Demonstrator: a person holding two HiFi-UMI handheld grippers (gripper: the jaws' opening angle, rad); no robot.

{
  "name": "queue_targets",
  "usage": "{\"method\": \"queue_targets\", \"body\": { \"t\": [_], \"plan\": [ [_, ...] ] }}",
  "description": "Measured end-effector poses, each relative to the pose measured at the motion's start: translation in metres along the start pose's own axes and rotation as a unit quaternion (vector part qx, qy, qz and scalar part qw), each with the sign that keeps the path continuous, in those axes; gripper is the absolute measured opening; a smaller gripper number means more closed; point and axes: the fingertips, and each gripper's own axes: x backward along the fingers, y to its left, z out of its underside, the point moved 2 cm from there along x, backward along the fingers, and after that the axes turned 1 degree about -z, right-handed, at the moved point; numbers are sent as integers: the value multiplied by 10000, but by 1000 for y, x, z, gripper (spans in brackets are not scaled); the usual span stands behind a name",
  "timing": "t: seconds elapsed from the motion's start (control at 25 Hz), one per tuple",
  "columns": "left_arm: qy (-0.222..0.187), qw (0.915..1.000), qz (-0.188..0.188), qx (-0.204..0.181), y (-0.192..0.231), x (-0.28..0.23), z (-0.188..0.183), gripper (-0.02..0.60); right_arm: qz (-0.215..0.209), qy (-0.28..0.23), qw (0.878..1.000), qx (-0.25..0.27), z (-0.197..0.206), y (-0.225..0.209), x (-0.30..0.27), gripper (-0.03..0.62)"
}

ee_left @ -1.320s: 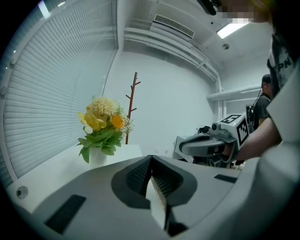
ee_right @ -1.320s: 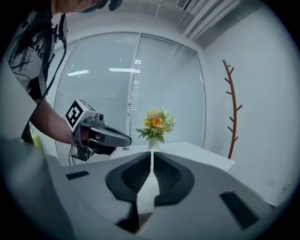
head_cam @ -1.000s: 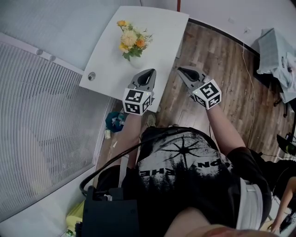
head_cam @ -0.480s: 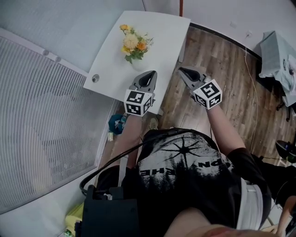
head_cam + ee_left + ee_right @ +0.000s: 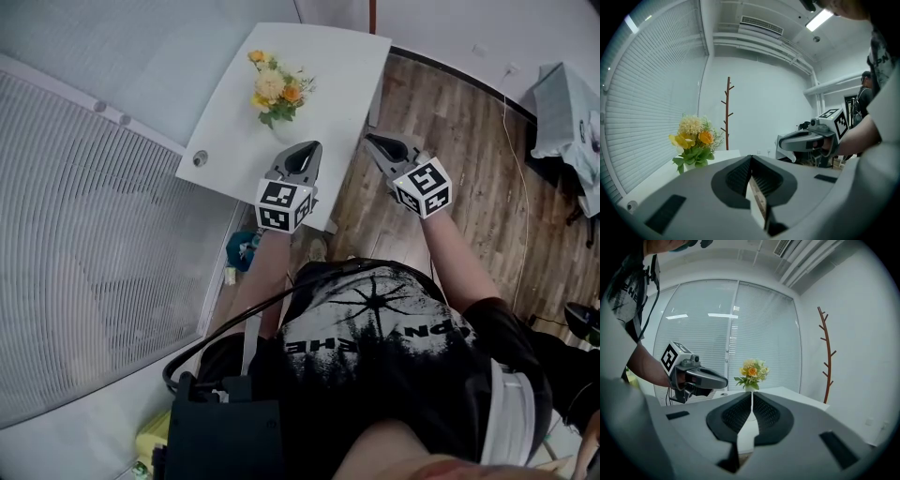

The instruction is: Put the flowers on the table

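A bunch of yellow, orange and cream flowers (image 5: 278, 91) stands upright in a small white vase on the white table (image 5: 337, 66). My left gripper (image 5: 305, 150) hovers over the table's near edge, a short way in front of the flowers, shut with nothing in it. My right gripper (image 5: 372, 141) is beside it, over the wooden floor just off the table's right edge, also shut and empty. In the left gripper view the flowers (image 5: 695, 140) are ahead to the left and the right gripper (image 5: 806, 140) is at the right. In the right gripper view the flowers (image 5: 751, 372) stand straight ahead past the left gripper (image 5: 701, 378).
Slatted blinds (image 5: 84, 244) fill the left side. A round cable hole (image 5: 199, 157) sits in the table's near left corner. A blue-green thing (image 5: 244, 248) lies on the floor under the table. A brown coat stand (image 5: 827, 357) stands by the far wall. Grey cloth (image 5: 567, 108) is at the right.
The head view has drifted, so the table and flowers sit a little further right in the picture. Both grippers stay shut and empty, nearly where they were.
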Motion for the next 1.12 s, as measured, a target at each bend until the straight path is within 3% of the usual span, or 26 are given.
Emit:
{"method": "queue_targets", "body": {
  "t": [1.12],
  "plan": [
    [34, 10000, -51, -57, 1, -3, -3, 12, 12, 76, 9999, 66, 0, -5, -5, 18]
  ]
}}
